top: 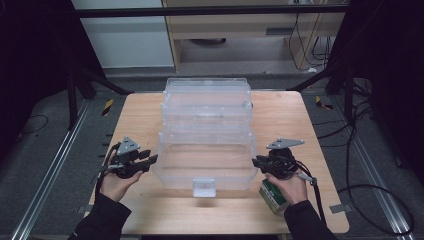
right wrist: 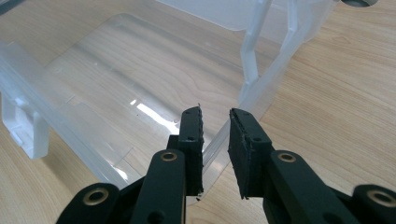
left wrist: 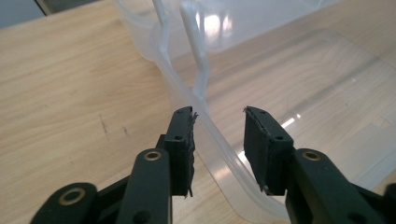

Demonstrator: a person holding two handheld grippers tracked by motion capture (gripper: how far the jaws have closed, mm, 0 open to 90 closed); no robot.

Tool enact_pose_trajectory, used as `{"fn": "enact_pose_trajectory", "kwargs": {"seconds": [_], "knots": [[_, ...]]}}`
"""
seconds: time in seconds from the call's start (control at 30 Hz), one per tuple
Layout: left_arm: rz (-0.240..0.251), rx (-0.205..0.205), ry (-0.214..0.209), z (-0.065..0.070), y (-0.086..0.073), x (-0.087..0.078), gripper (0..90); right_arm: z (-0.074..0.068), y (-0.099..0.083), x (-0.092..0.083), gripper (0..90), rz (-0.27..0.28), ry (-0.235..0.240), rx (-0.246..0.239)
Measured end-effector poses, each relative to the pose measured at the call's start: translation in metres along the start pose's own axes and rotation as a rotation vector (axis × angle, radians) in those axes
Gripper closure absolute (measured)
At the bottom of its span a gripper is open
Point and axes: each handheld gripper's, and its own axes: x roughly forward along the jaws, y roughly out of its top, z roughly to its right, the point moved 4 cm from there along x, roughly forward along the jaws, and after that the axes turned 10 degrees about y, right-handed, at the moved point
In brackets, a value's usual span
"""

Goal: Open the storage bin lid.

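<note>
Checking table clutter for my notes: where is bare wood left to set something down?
Bare wood lies between the clear bin and the table edges on both sides, and along the near edge around the bin's latch. Near corners are crowded: left tool, right tool, green box.

The right gripper (right wrist: 215, 116) raises its two black jaws from the bottom edge, standing a little apart. The rim of a clear, shallow plastic tray (right wrist: 60, 126) passes between them, though whether the pads press on it cannot be told. A white plastic latch (right wrist: 28, 133) sits on the tray's near wall at left. Underneath lies the light wooden table (right wrist: 336, 88).
</note>
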Motion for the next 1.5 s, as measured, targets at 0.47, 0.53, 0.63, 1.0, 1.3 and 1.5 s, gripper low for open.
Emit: {"fn": "enact_pose_trajectory", "kwargs": {"seconds": [0.47, 0.53, 0.63, 1.0, 1.3, 1.5], "knots": [[-0.002, 0.023, -0.012, 0.003, -0.003, 0.003, 64.2, -0.001, 0.000, 0.002, 68.5, -0.010, -0.024, -0.004], [0.025, 0.017, -0.009, 0.001, -0.001, -0.002, 61.7, -0.001, 0.001, 0.001, 66.5, -0.004, -0.030, -0.014], [0.058, 0.019, -0.009, -0.003, 0.002, -0.008, 59.0, -0.003, 0.005, -0.007, 62.5, 0.027, -0.027, -0.011], [0.088, -0.010, 0.059, -0.028, 0.000, -0.015, 48.9, -0.003, 0.008, -0.031, 42.8, -0.008, -0.053, 0.004], [0.059, -0.063, 0.081, -0.044, -0.009, -0.010, 42.7, 0.004, -0.002, -0.051, 30.3, -0.107, -0.085, 0.024], [0.038, -0.050, 0.115, -0.046, -0.011, -0.008, 36.5, 0.006, -0.007, -0.060, 25.1, -0.156, -0.083, 0.047]]}}
